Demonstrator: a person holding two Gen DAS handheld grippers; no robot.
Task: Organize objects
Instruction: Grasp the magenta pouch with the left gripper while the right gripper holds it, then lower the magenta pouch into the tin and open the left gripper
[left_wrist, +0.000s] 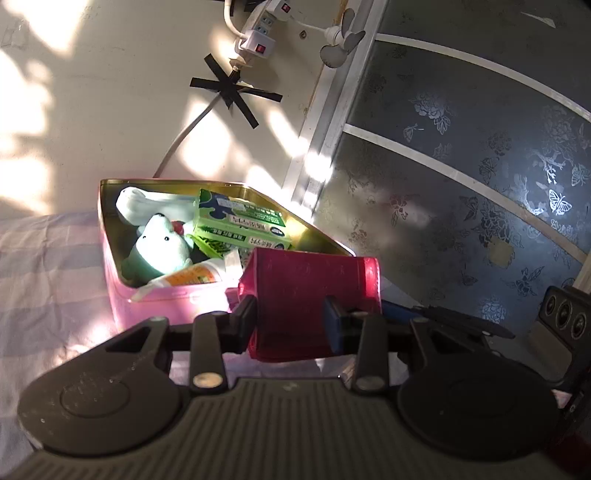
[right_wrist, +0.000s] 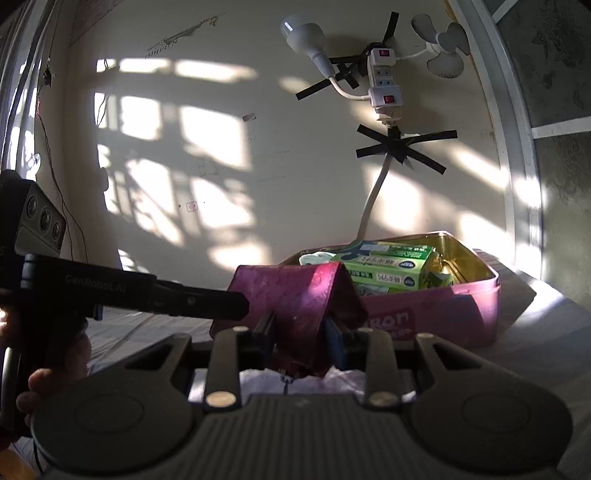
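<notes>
A pink tin box (left_wrist: 159, 306) with a gold inside stands open on the bed; it also shows in the right wrist view (right_wrist: 436, 314). It holds green cartons (left_wrist: 240, 221), a white plush toy (left_wrist: 159, 247), a tube (left_wrist: 192, 277) and a white sock. A dark pink lid (left_wrist: 306, 295) is held upright in front of the box by both grippers. My left gripper (left_wrist: 290, 321) is shut on one edge of the lid. My right gripper (right_wrist: 301, 339) is shut on the lid (right_wrist: 291, 295) from the other side. The left gripper's finger (right_wrist: 192, 301) reaches in from the left in the right wrist view.
The box rests on a striped bedsheet (left_wrist: 44, 266). Behind it is a cream wall with a taped power strip (right_wrist: 384, 85), its cable, a small white fan (left_wrist: 340, 40) and a bulb (right_wrist: 303, 37). A patterned glass window (left_wrist: 480, 166) is on the right.
</notes>
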